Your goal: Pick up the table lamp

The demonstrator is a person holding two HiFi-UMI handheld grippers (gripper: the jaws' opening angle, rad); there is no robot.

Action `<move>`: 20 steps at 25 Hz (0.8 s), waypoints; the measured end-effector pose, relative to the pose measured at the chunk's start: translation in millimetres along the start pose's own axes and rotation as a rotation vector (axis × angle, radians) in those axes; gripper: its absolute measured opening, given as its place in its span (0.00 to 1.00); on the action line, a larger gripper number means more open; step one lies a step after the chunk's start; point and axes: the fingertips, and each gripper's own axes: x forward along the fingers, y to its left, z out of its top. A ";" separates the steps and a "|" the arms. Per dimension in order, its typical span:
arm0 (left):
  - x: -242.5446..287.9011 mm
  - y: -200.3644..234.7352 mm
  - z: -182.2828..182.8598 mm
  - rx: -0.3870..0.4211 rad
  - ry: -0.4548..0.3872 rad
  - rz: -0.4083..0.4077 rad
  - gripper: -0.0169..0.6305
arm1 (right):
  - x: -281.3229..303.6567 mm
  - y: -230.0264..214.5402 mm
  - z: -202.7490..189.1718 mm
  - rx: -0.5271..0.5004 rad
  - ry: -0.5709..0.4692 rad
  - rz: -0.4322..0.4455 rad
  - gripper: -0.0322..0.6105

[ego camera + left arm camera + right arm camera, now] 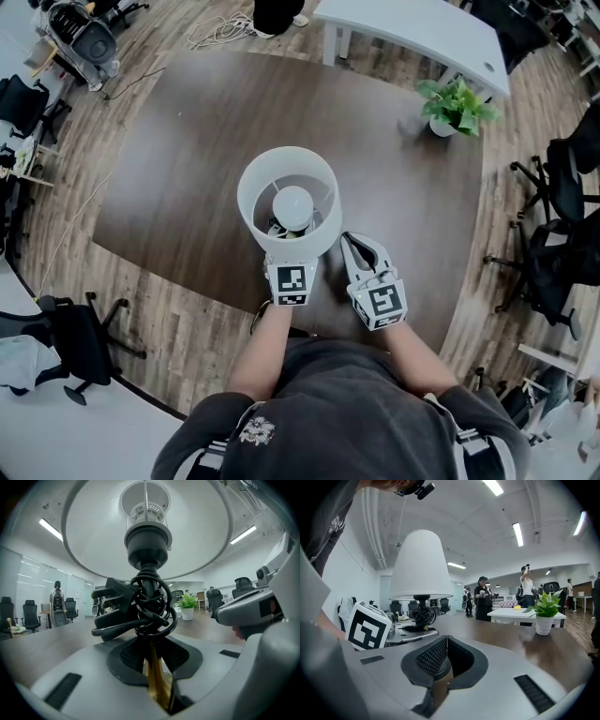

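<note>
While pinched at its stem, table lamp: upright
Left hand-held gripper: tight on table lamp stem
Right hand-held gripper: closed, nothing inside

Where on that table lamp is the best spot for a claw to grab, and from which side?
The slim brass stem under the wound cord, level from the side, as the left claw grips it. The table lamp stands upright; its white shade looks too wide, but the stem is thin enough.
</note>
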 end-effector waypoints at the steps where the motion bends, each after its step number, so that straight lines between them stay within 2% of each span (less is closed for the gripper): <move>1: -0.2 -0.3 0.1 0.001 0.001 -0.001 0.15 | 0.0 0.4 -1.0 -0.004 -0.005 0.005 0.09; 13: -6.0 -4.6 3.2 0.005 0.021 -0.016 0.14 | -1.8 -0.6 1.2 -0.001 -0.022 0.002 0.09; 20: -14.4 -7.2 25.7 0.040 0.014 -0.029 0.14 | -8.3 -0.5 9.7 0.001 -0.040 -0.002 0.09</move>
